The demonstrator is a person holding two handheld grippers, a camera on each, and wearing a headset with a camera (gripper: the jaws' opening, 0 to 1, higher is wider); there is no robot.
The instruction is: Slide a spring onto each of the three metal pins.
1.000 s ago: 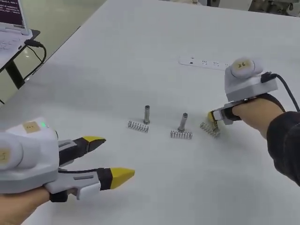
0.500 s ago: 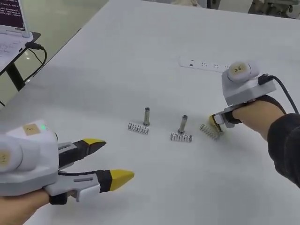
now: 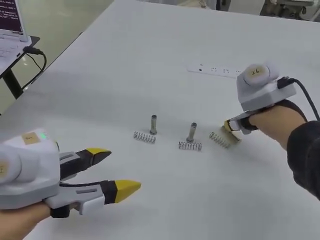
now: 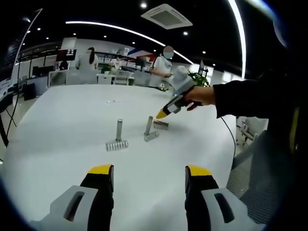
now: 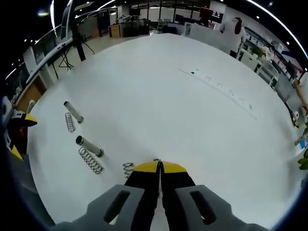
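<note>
Nearest you, at the lower left of the head view, your white-and-grey left tongs (image 3: 117, 169) with yellow tips are held low over the white desk (image 3: 150, 60), jaws spread wide and holding nothing. The left gripper view shows those left tongs (image 4: 149, 171) gaping over bare desk top. Beyond them, at mid-desk, two short grey metal pins stand upright and well apart: the left pin (image 3: 153, 124) and the middle pin (image 3: 191, 132). A small coiled wire spring lies flat on the desk just in front of each, the left spring (image 3: 144, 137) and the middle spring (image 3: 190, 146), each close by its pin's foot, and both pins are bare. To the right of these a third coil, the right spring (image 3: 220, 139), lies at a slant. Your right tongs (image 3: 231, 127), with the same white body and yellow tips, reach down to the desk just beside its far end. In the right gripper view the right tongs (image 5: 159, 166) have their jaws pressed together, with the right spring (image 5: 127, 169) just to the left of the tips; whether anything is pinched between them cannot be made out. Farther back, a long white power strip (image 3: 215, 70) lies flat on the desk. An open laptop (image 3: 9, 22) sits beyond the desk's left edge.
</note>
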